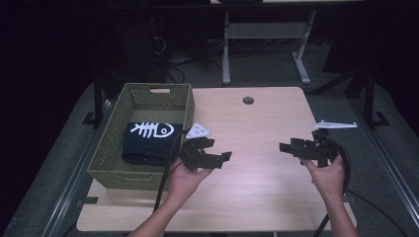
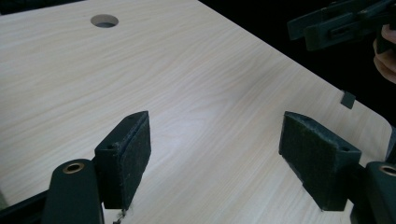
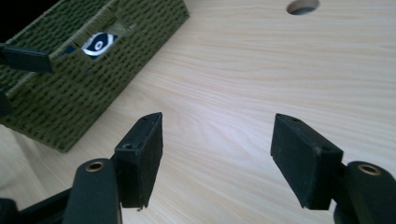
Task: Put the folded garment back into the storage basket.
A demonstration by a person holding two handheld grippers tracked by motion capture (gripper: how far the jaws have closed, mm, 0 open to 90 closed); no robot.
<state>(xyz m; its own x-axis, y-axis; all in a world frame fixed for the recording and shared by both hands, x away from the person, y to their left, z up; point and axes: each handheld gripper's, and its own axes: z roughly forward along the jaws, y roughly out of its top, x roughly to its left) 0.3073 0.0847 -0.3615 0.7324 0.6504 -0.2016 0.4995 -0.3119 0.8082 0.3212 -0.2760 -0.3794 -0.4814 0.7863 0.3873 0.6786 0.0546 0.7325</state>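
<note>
With the folded dark garment [image 1: 148, 142] lying inside the green basket [image 1: 111, 143], you held the left gripper [image 1: 217, 160] and right gripper [image 1: 289, 147] empty, jaws apart, above the bare table [image 1: 257, 173], apparently done.

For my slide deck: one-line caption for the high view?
Two hand-held grippers, left and right, open above a wooden table; folded dark cloth in a green basket.

Pale wooden table [image 1: 257, 128] with green woven basket [image 1: 114, 148] at its left edge.
</note>
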